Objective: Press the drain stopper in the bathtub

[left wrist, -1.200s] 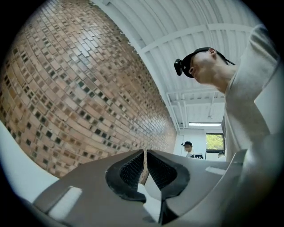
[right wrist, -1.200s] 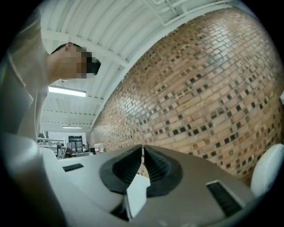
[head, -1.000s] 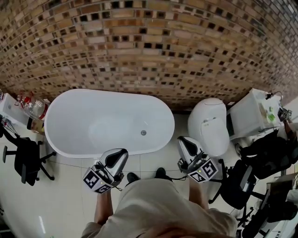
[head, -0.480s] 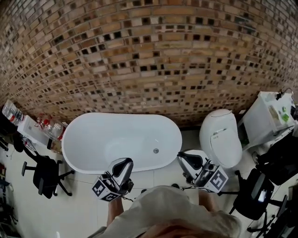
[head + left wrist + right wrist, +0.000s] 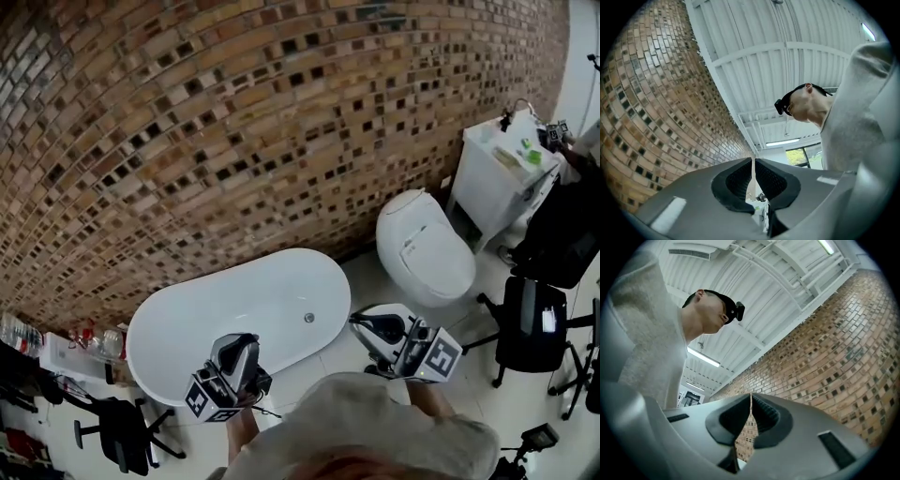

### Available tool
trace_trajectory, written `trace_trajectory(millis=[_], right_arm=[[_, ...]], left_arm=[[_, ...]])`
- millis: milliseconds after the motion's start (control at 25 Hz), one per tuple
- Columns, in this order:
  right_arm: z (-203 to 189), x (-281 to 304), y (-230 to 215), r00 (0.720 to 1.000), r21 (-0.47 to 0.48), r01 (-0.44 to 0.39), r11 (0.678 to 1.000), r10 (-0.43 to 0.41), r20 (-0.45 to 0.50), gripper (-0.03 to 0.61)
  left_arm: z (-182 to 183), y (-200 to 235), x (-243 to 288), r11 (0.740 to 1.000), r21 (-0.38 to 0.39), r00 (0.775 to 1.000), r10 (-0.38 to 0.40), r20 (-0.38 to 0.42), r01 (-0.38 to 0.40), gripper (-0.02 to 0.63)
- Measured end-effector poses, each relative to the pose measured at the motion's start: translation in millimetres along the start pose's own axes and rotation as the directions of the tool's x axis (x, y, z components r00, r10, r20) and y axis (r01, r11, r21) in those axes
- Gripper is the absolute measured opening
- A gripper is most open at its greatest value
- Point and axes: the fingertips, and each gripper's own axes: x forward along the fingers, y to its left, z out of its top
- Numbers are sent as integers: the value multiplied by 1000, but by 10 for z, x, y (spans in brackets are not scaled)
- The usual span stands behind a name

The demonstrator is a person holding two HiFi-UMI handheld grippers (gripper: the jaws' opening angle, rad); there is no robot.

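Note:
A white oval bathtub (image 5: 192, 309) stands on the floor against the brick wall, and its small round drain stopper (image 5: 308, 318) sits near its right end. My left gripper (image 5: 243, 351) hangs over the tub's near rim, shut and holding nothing. My right gripper (image 5: 359, 323) is to the right of the tub, above the floor, also shut with nothing in it. In the left gripper view the jaws (image 5: 753, 161) point up at the ceiling. In the right gripper view the jaws (image 5: 750, 398) point up at the wall and ceiling. Neither gripper view shows the tub.
A white toilet (image 5: 427, 248) stands right of the tub, with a white cabinet (image 5: 497, 178) beyond it. A black office chair (image 5: 530, 323) is at the right and another chair (image 5: 117, 433) at the lower left. A shelf with bottles (image 5: 70, 352) sits left of the tub.
The head view has swung, so the tub now lies tilted and lower left. Both grippers stay shut near the tub's front edge.

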Motion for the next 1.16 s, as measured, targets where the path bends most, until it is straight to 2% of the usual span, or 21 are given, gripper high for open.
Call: trace_trajectory(millis=[160, 400, 640, 920, 1160], right_arm=[[-15, 190, 144, 999, -16, -46, 999, 46, -2, 23], [-181, 528, 461, 984, -1, -170, 985, 170, -60, 23], [-351, 747, 638, 964, 37, -242, 970, 244, -106, 21], [-445, 860, 732, 956, 38, -261, 965, 263, -126, 21], [-504, 934, 715, 958, 28, -250, 968, 252, -138, 21]], left_arm=[[18, -42, -133, 1000, 18, 1000, 11, 9, -11, 15], [125, -4, -528, 992, 31, 991, 121, 49, -122, 15], [209, 25, -821, 979, 22, 975, 202, 95, -205, 15], [213, 83, -914, 973, 26, 970, 227, 88, -230, 15], [223, 171, -912, 979, 36, 977, 198, 80, -201, 15]])
